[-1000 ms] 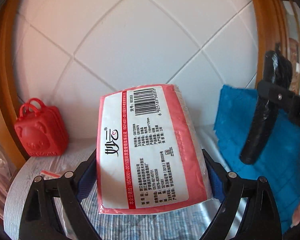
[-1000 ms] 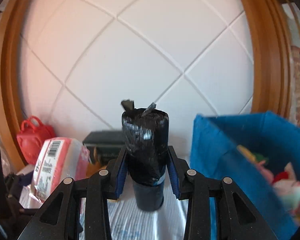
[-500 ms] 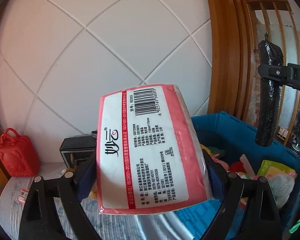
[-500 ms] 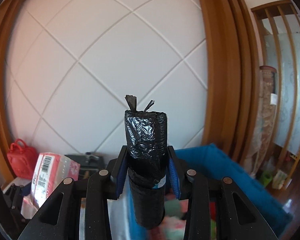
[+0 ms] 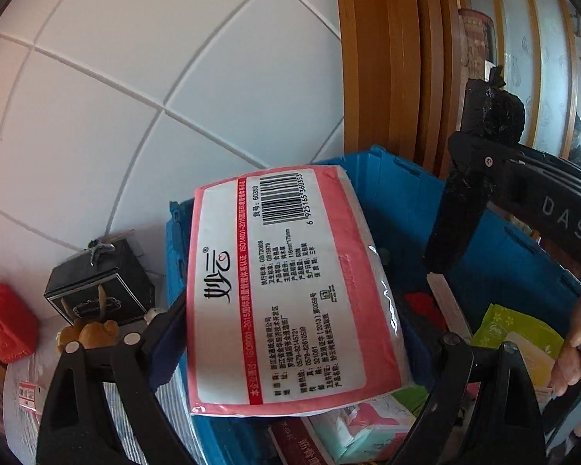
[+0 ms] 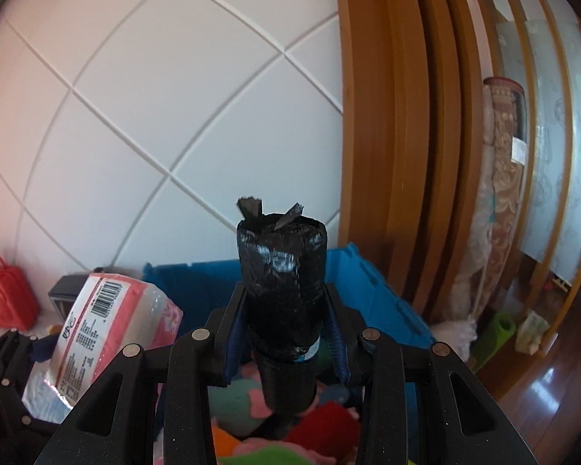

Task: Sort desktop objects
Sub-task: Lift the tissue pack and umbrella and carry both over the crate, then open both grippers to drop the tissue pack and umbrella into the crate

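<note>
My left gripper (image 5: 290, 333) is shut on a pink and white tissue pack (image 5: 286, 290) and holds it over the left edge of the blue storage bin (image 5: 399, 209). The pack also shows in the right wrist view (image 6: 97, 321). My right gripper (image 6: 284, 333) is shut on a black garbage-bag roll (image 6: 282, 286), upright above the bin (image 6: 368, 290). The roll also shows at the right of the left wrist view (image 5: 472, 178).
The bin holds several soft, colourful items (image 6: 321, 426) and packets (image 5: 519, 333). A black gift box (image 5: 97, 283), a small brown plush (image 5: 85, 333) and a red bag-shaped box (image 5: 4, 325) stand on the striped cloth left of the bin. A white tiled wall is behind, wooden frames to the right.
Both grippers have swung right, from over the striped cloth to above the blue bin, each still holding its object. The red box and black gift box have slid to the left of the views.
</note>
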